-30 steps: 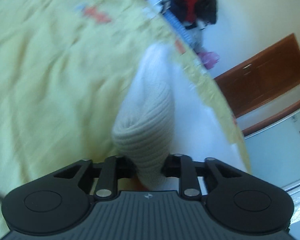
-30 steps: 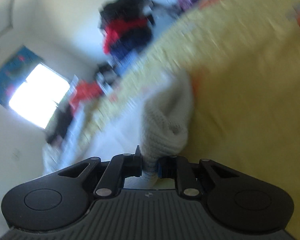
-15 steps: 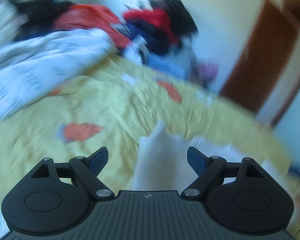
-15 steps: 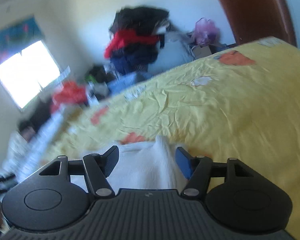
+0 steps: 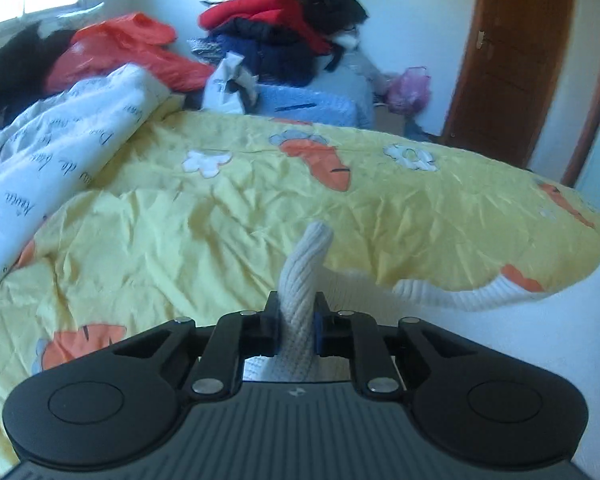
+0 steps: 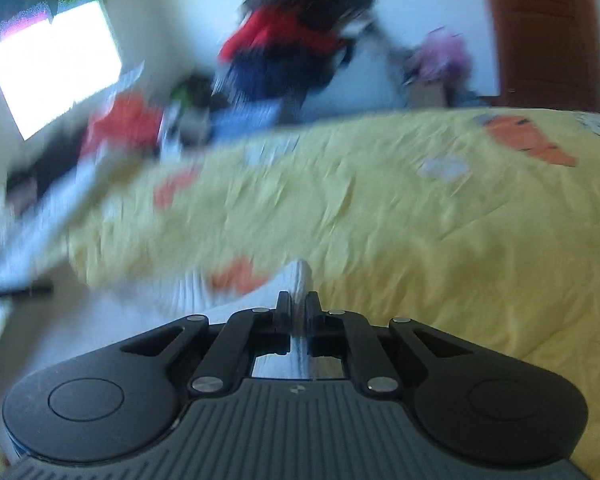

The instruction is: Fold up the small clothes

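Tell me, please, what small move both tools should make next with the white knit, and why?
Probably lift and draw the two tools apart to stretch the knit flat above the bedspread. The left tool and right tool each pinch a bunched edge, and the cloth between them sags.

A yellow bedspread (image 5: 228, 216) with carrot prints is covering the bed. A white lettered duvet (image 5: 48, 160) is bunching along its left edge. Heaped clothes (image 5: 284, 28) are piling against the pale wall beyond the far edge. Daylight is pouring through a window (image 6: 56, 64); a brown wooden door (image 5: 516, 60) is standing at right.
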`<move>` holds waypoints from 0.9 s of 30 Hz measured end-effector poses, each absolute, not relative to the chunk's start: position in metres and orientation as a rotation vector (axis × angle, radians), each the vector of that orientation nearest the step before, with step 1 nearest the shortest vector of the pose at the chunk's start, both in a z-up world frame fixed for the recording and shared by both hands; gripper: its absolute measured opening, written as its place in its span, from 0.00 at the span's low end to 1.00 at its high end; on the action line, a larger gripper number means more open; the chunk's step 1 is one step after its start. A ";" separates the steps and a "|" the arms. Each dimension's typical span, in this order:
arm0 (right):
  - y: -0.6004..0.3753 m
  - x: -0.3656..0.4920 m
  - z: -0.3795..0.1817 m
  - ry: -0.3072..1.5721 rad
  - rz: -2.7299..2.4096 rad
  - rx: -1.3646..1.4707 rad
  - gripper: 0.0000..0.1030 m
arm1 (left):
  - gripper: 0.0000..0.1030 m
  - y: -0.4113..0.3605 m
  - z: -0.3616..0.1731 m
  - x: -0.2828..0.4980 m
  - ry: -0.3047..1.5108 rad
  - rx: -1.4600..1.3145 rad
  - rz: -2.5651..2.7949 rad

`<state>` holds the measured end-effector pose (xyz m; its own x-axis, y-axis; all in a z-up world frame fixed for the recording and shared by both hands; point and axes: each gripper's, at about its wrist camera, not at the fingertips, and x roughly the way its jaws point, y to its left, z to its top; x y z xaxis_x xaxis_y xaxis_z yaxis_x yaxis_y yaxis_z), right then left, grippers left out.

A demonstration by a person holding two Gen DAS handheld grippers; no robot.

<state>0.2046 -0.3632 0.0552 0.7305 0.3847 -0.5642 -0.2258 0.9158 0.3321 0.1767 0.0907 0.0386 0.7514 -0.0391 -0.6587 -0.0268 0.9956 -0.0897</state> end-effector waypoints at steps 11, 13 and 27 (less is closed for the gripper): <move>-0.352 0.179 0.045 0.644 0.175 0.232 0.56 | 0.36 0.073 0.055 0.126 0.600 0.009 0.144; -0.340 0.166 0.060 0.575 0.190 0.216 0.64 | 0.60 0.052 0.064 0.117 0.516 0.067 0.136; -0.279 0.207 0.006 0.715 0.216 -0.019 0.71 | 0.86 0.022 -0.004 0.170 0.736 0.083 0.021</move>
